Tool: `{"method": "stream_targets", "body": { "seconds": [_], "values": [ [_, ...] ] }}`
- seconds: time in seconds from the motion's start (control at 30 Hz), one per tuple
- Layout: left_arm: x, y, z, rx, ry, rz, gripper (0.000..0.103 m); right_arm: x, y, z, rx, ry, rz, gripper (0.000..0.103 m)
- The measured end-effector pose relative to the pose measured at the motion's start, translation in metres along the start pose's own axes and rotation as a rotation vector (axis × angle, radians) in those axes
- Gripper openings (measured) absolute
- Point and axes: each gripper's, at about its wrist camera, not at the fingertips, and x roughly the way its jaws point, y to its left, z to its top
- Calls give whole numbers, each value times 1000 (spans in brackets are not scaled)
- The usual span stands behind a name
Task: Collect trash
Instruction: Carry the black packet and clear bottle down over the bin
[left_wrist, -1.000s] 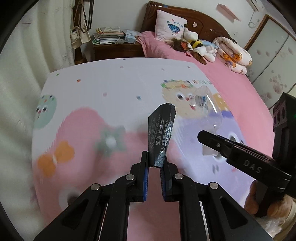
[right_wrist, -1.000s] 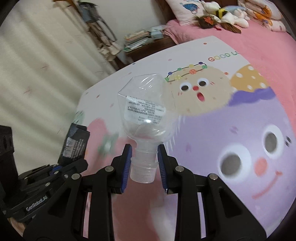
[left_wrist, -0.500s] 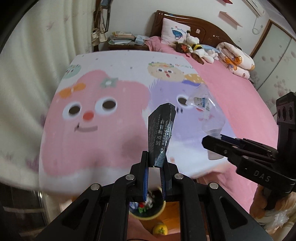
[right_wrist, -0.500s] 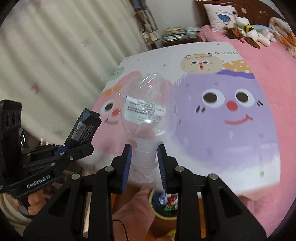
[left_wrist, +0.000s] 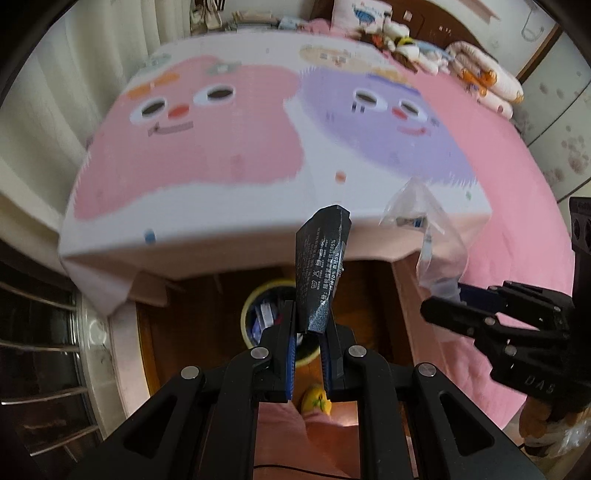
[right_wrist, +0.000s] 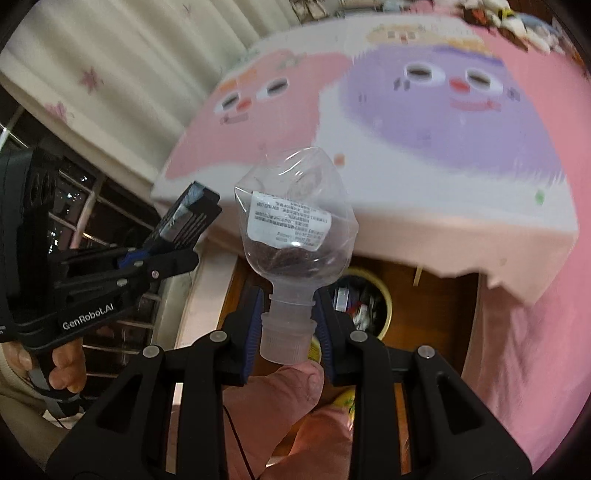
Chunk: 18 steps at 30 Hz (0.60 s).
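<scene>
Black wrapper stays out: your left gripper pinches it, your right gripper clamps the crushed clear bottle, above the yellow-rimmed bin.

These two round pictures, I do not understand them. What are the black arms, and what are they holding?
No robot: a person holds one black tool in each hand, and each tool carries a wide-angle camera looking along its two fingers. In the left picture, the left tool clamps a dark wrapper. In the right picture, the right tool grips a crushed clear bottle by its neck. Both are past the foot of a bed with a cartoon cover. On the floor below stands a yellow bin with trash inside.
</scene>
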Motion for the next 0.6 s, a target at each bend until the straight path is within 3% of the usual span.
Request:
{"method": "stream_targets", "body": {
  "seconds": [0.13, 0.37, 0.6],
  "values": [
    [39, 4, -24, 9, 67, -1, 10, 39, -12, -24, 48, 61, -17, 25],
    [135, 16, -57, 13, 152, 2, 10, 144, -53, -66, 151, 159, -91, 25],
    [234, 27, -91, 25, 208, 4, 10, 248, -96, -82, 217, 214, -142, 25]
  ]
}}
